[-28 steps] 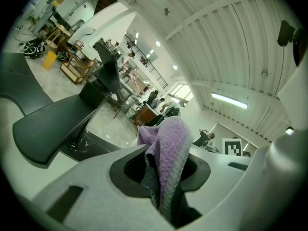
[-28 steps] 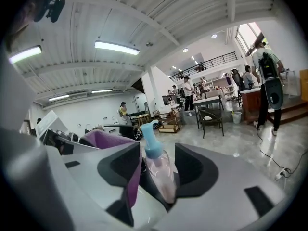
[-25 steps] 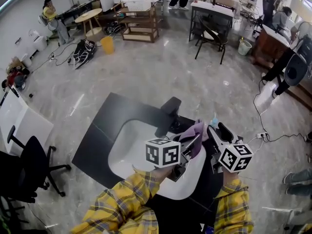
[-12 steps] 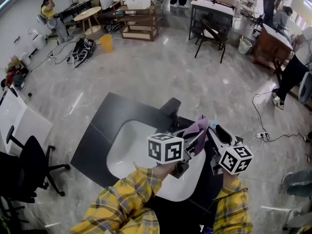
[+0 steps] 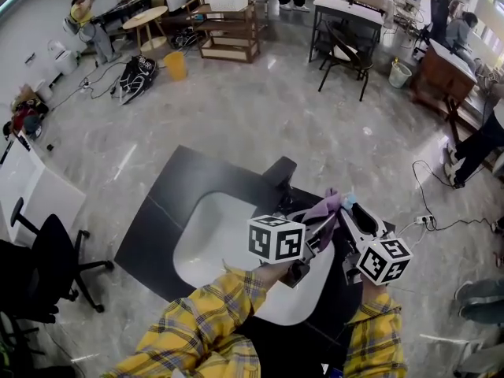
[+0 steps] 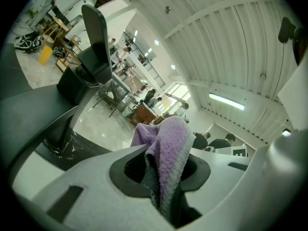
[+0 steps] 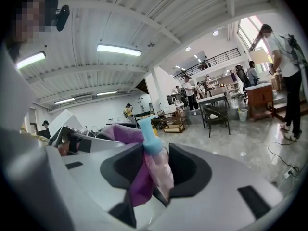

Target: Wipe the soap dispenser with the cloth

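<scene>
- Sleeves [image 5: 211,323]: my yellow plaid forearms enter from the lower edge of the head view, one behind each marker cube.
- Left hand-held gripper [image 5: 323,223] [image 6: 161,177]: clenched on the cloth, which is pinched between its jaws and bulges out beyond the tips.
- Right hand-held gripper [image 5: 351,213] [image 7: 154,172]: its jaws have just been closing. It is grasping the soap dispenser, which stands upright between them, with a fold of cloth caught against one jaw.
- Cloth [image 5: 321,208] [image 6: 168,141] [image 7: 121,134]: purple and fluffy, bridging the two gripper tips and touching the dispenser's side.
- Soap dispenser [image 5: 347,201] [image 7: 161,174]: a clear pinkish bottle with a light-blue pump head, held at the right gripper's tip over the right edge of the sink.
- Sink [image 5: 191,252]: a white basin set into the tabletop, lying under and to the left of both grippers.
- Tabletop [image 5: 167,205]: a dark slab surrounding the basin.
- Faucet [image 5: 277,176] [image 6: 94,38]: black, rising just beyond the basin's far rim.
- Office chair [image 5: 49,268]: black, to the left of the tabletop.
- Floor [image 5: 236,113]: polished grey stone.
- Yellow bucket [image 5: 175,69]: standing on the floor far off, near wooden tables.
</scene>
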